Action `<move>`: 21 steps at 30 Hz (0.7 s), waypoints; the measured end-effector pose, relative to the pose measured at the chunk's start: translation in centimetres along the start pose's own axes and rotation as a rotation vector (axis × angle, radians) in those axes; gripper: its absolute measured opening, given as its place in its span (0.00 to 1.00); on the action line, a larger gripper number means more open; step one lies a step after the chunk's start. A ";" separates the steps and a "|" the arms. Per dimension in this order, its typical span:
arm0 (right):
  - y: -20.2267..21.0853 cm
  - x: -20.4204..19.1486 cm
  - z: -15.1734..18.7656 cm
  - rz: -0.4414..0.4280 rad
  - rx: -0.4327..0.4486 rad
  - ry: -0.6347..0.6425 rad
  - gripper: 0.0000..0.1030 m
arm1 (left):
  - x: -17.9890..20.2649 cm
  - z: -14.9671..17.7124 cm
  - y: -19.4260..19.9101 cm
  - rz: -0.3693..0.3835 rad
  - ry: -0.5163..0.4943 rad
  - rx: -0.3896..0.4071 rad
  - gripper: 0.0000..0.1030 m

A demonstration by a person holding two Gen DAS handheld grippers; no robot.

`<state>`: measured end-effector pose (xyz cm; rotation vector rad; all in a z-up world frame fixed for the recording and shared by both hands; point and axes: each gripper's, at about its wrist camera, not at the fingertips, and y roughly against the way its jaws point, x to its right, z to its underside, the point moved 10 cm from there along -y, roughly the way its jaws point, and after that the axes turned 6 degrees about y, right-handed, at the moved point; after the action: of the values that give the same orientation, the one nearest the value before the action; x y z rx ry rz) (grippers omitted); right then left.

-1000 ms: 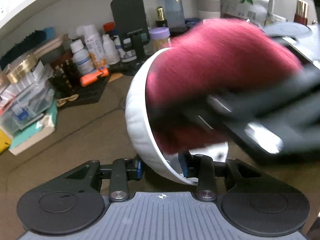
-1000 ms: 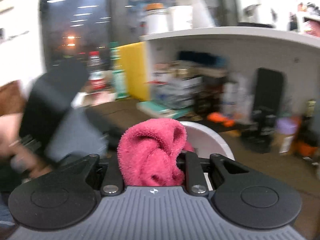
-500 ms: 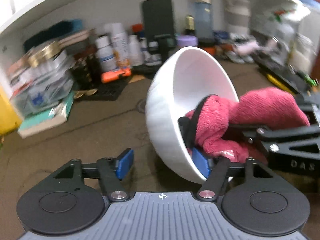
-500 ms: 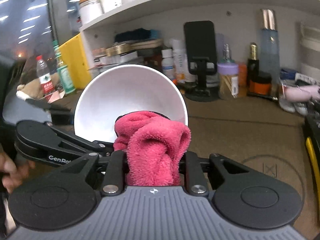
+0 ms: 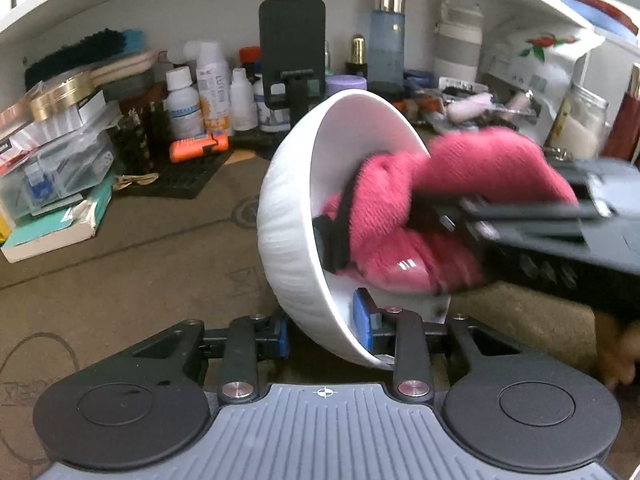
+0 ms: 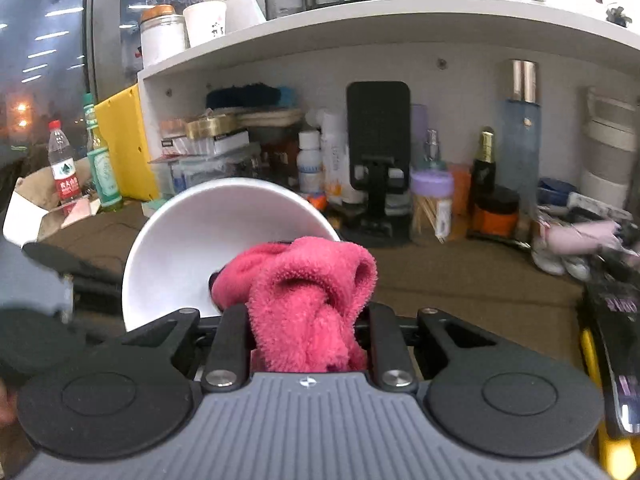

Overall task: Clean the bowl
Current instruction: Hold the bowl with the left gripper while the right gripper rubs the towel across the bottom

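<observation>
bottles (image 5: 202, 88) behind bowl (image 5: 288, 240), cloth (image 5: 460, 200) inside

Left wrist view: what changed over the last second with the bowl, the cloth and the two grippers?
The left gripper let its jaws spread wide off the white bowl and is now closing on the rim again, rim between the pads. The pink cloth went from covering the bowl's mouth to pressing low inside it. Unchanged: the right gripper stays clamped on the cloth, the bowl tilted, the shelf clutter untouched.
</observation>
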<state>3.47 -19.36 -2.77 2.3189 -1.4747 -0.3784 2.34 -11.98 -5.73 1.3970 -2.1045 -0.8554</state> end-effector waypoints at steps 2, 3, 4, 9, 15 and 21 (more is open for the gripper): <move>-0.3 -0.6 -1.0 -0.044 0.010 -0.011 0.21 | 0.0 0.1 0.0 -0.015 -0.006 -0.002 0.34; -0.3 -1.1 -1.5 -0.076 0.017 -0.018 0.21 | 0.0 0.1 0.1 -0.026 -0.013 -0.001 0.35; -0.1 -2.0 -2.0 -0.129 0.026 -0.023 0.21 | 0.0 0.1 0.1 -0.032 -0.017 -0.002 0.35; 2.8 -5.3 -2.6 -0.231 0.065 0.093 0.20 | -0.5 -0.1 0.0 -0.044 -0.017 -0.005 0.36; 4.4 -2.5 2.1 -0.110 -0.035 0.091 0.20 | -0.5 -0.2 0.0 -0.039 -0.019 -0.004 0.36; 2.9 -0.3 3.2 -0.009 -0.054 0.087 0.21 | -0.2 -0.3 0.0 -0.034 -0.032 -0.011 0.42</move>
<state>-0.35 -20.72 -4.36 2.2706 -1.3968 -0.3114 2.58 -11.90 -5.57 1.4262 -2.1025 -0.9069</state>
